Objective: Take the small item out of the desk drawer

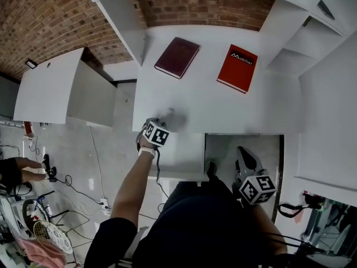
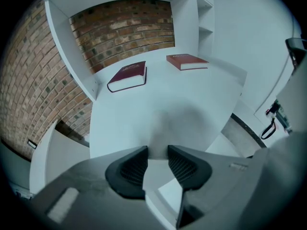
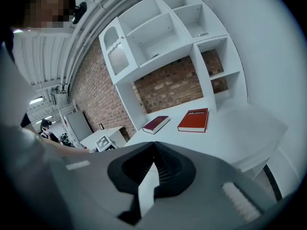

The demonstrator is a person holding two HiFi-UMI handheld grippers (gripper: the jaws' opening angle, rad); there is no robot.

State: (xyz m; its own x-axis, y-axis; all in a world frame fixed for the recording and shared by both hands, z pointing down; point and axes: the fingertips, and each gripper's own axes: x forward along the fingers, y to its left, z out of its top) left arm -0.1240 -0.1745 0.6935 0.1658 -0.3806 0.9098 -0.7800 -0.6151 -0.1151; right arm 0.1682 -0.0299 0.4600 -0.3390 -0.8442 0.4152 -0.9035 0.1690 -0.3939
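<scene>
Your left hand-held gripper (image 1: 163, 118) hung open and empty at the surface (image 1: 223, 110) edge; the drawer beneath it likely needed opening next.

White desk (image 1: 223, 110). On desk: maroon book (image 1: 177, 57); red book (image 1: 237, 67), white lettering. Behind desk: red-brown brick wall (image 1: 201, 7). Above desk: grey left gripper (image 2: 157, 152), black ribbed pads (image 2: 134, 169).

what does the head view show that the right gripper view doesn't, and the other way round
Head view only: cables on the floor, and the right gripper seen from above.
Right gripper view only: the upper shelf compartments, and that gripper's jaws closed together with nothing between them.
Both: the dark red book, the red book, the white desk and the brick wall.
</scene>
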